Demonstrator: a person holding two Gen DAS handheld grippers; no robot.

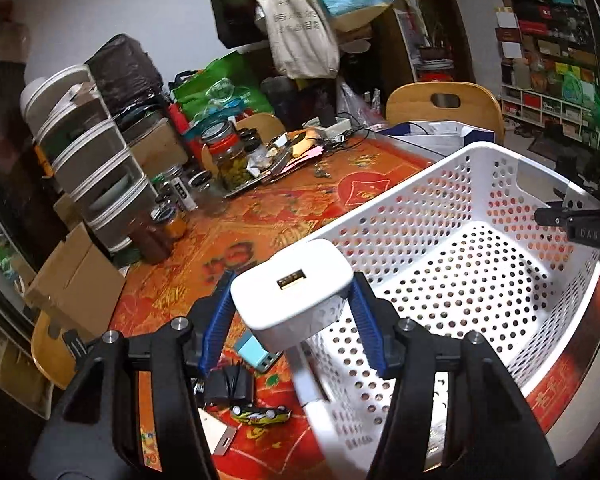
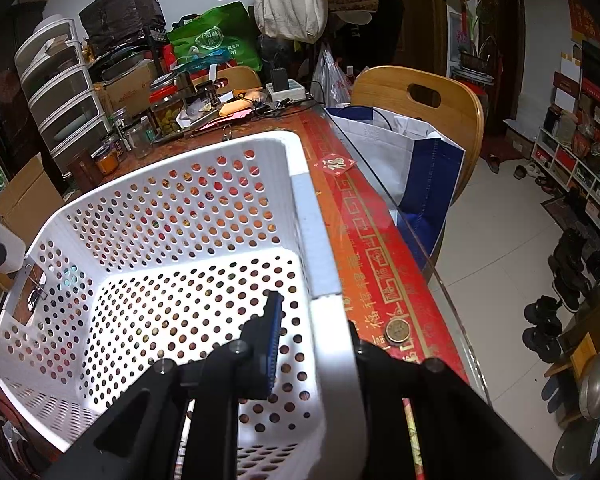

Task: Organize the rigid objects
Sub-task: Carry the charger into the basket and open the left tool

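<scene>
A: The left tool [image 1: 294, 312] grips a white plastic USB charger block [image 1: 296, 284] between its blue ribbed pads [image 1: 366, 320]. The block is in the air, just at the near-left corner of the white perforated plastic basket [image 1: 480, 240], not yet over the basket floor.

B: And the right tool [image 2: 314, 344]?

A: It is closed on the right rim of the basket; one blue pad [image 2: 274, 344] is inside the wall, the other finger is hidden outside it. I think it steadies the basket on the bench [image 1: 260, 216].

B: What can go wrong, in your opinion?

A: First, the charger is smooth and rounded, and the pads hold only its two sides. If the left tool tilts more, I believe the block can slip out before it passes the rim and fall on the bench below the tool, where a pale blue small adapter [image 1: 256, 354], a black adapter with cable [image 1: 228, 386] and a yellow toy car [image 1: 262, 414] lie.

B: Anything else?

A: If the left tool goes too low, the block or a finger can knock the basket wall. The basket is light and looks empty, so it could slide toward the bench edge at the right tool's side if that grip is weak.
</scene>
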